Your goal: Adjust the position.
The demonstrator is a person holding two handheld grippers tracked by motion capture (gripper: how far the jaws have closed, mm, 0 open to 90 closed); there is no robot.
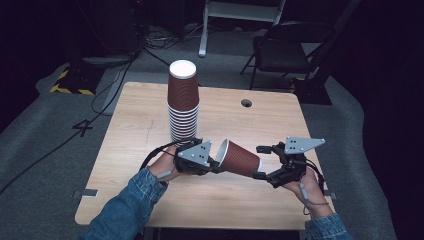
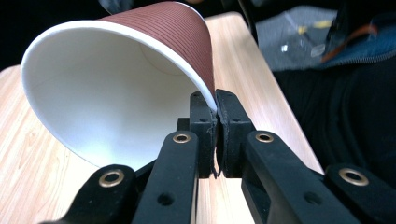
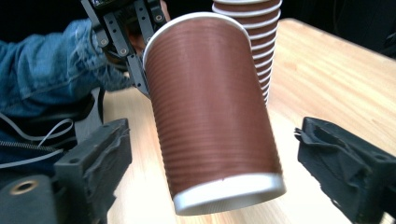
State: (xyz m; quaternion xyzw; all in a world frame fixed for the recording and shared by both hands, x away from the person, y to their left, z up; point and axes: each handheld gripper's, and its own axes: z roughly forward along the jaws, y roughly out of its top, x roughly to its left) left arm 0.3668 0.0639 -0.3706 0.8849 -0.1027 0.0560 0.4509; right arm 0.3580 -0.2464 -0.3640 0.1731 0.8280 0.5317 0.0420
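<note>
Handing over cup: left gripper clamped on its rim; right gripper released, jaws wide; next, carrying to stack.

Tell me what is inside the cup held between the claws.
The cup is empty: the left gripper view shows bare white walls. Its bottom is partly shadowed, and the left claw covers a little of the rim.

Light wooden table with a round cable hole near its far edge; a tall stack of brown ribbed paper cups stands upside down on it, left of centre.
</note>
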